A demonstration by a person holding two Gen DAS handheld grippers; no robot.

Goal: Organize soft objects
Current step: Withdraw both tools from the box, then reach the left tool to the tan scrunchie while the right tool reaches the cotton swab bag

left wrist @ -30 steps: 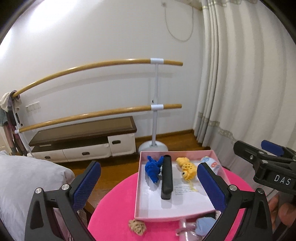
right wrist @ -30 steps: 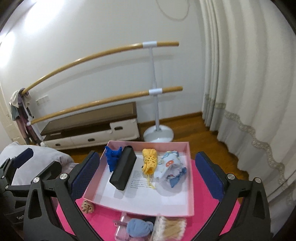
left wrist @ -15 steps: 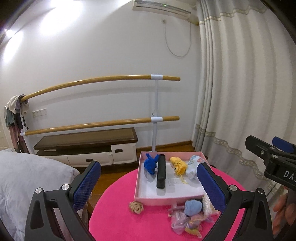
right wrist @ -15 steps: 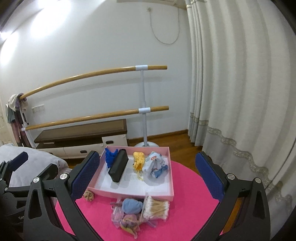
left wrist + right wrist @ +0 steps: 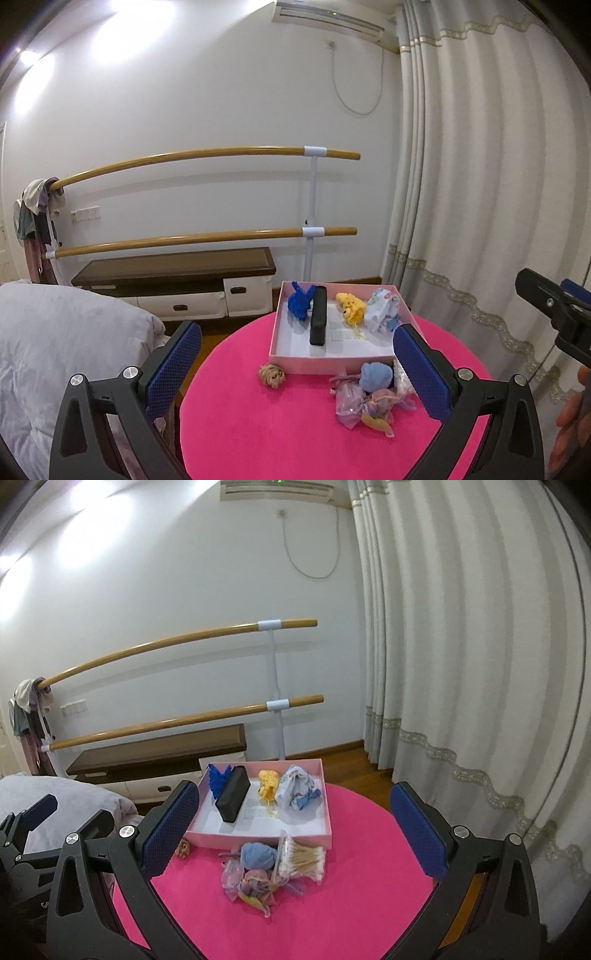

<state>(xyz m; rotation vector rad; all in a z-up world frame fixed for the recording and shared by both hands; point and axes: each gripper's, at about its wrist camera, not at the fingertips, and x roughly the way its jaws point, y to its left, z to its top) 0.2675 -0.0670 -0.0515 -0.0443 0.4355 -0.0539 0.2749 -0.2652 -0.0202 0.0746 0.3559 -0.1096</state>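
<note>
1. Pink round felt-topped table [image 5: 258, 435] is carrying everything; a shallow pink cardboard box [image 5: 258, 841] is sitting toward its far edge.
2. Box is already holding a blue knitted toy [image 5: 300, 303] in the far left corner, a black oblong case [image 5: 318, 314] beside it, a yellow crochet toy [image 5: 351, 305] mid-box, and a white printed cloth bundle [image 5: 380, 310] against the right wall.
3. Loose items are lying on the table just outside the box's near wall: a tan yarn ball [image 5: 271, 374] off the near left corner, a light blue yarn ball [image 5: 257, 854], a clear bag of cotton swabs [image 5: 301, 860] touching it, and a crumpled bag of purple-orange fabric [image 5: 251, 884] nearest the table centre.
4. Left gripper [image 5: 295, 369] is hovering above the near edge, jaws spread wide, gripping nothing.
5. Right gripper [image 5: 295, 834] is doing likewise: wide apart, empty, well clear of the pile.
6. Judging: sorting is partly done; both claws are sitting between picks.
7. Next move is probably calling for a descent onto one loose soft piece, the light blue yarn ball looking easiest, then a lift over the near wall into bare box floor.
</note>
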